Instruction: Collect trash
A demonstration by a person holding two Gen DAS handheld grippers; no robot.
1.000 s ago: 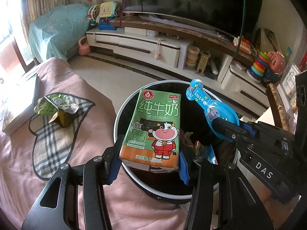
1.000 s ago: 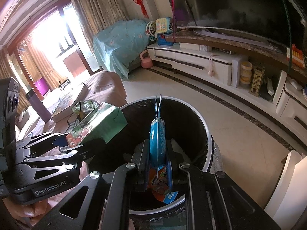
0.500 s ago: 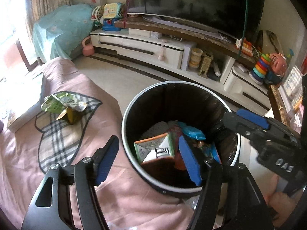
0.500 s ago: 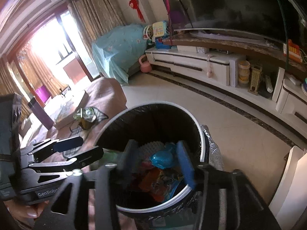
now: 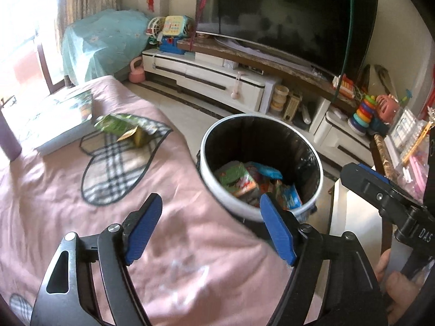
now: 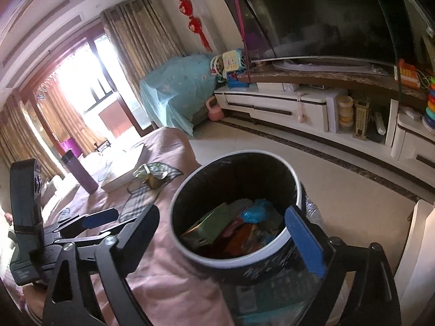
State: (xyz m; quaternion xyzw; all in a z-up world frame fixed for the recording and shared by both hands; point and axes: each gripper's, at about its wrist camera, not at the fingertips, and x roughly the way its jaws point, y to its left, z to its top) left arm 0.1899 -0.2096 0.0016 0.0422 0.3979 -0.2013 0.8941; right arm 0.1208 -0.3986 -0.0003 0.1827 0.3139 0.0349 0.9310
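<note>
The white-rimmed trash bin (image 5: 225, 202) (image 6: 239, 153) with a black liner stands against the pink-covered table. Inside it lie the green milk carton (image 5: 236, 178) (image 6: 214, 224) and the blue pouch (image 5: 267, 171) (image 6: 255, 212) among other wrappers. My left gripper (image 5: 208, 203) hangs over the pink cloth just short of the bin, its jaws opening with nothing between them. My right gripper (image 6: 221, 214) is above the bin's near rim, its jaws also opening and holding nothing. A crumpled green wrapper (image 5: 119, 129) (image 6: 148, 172) lies on the table further back.
A plaid heart-shaped mat (image 5: 117, 171) lies under the green wrapper, beside a flat white book (image 5: 54, 119) and a purple bottle (image 6: 80, 172). White furniture (image 5: 353, 217) stands right of the bin. The TV cabinet (image 6: 272, 106) lines the far wall across tiled floor.
Both grippers opened. The milk carton left my left gripper and the blue pouch left my right one; both now lie in the bin. Both grippers drew back and rose.
</note>
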